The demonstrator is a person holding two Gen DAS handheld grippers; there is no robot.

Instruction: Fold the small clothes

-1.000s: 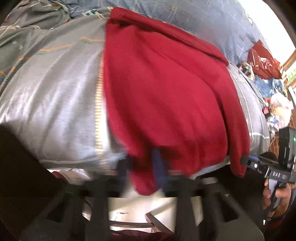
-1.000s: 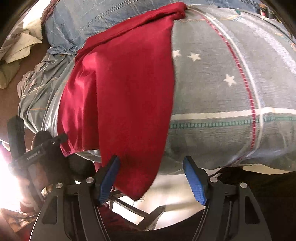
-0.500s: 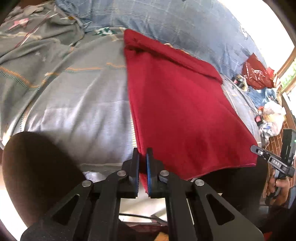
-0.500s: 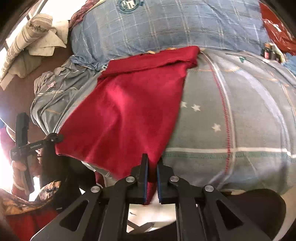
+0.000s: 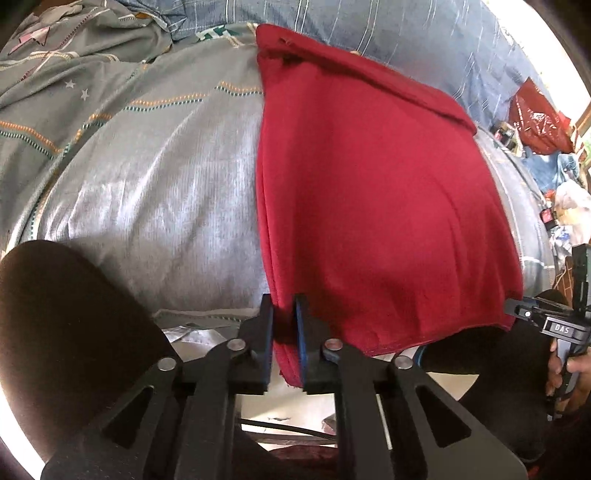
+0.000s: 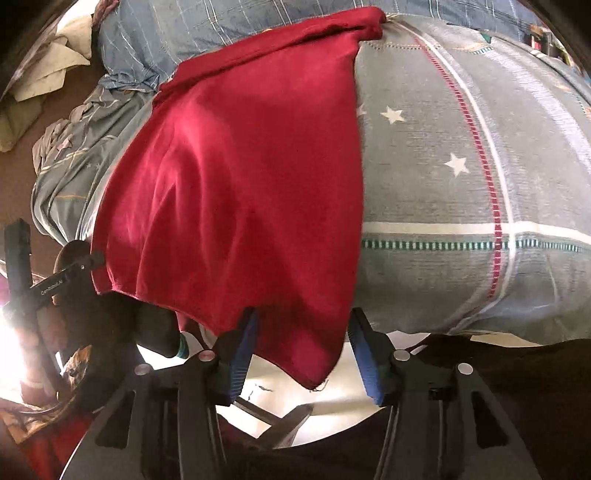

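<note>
A red garment [image 5: 369, 192] lies folded lengthwise on the grey bed cover [image 5: 155, 192], its near end hanging over the bed's front edge. My left gripper [image 5: 283, 317] is shut on the garment's near left corner. In the right wrist view the garment [image 6: 251, 184] hangs with its near right corner between the blue pads of my right gripper [image 6: 301, 332], which is open around it without pinching. The other gripper shows at the edge of each view [image 5: 554, 325] [image 6: 55, 284].
A blue plaid pillow [image 6: 229, 33] lies behind the garment. A crumpled grey sheet [image 5: 55, 74] is at the far left. A red bag [image 5: 539, 122] and clutter sit at the far right. The bed cover [image 6: 461, 184] has stars and stripes. Pale floor shows below the bed edge.
My right gripper has opened and let go of the garment's right corner, which now hangs loose. My left gripper stays shut on the left corner and has lowered toward the bed edge.
</note>
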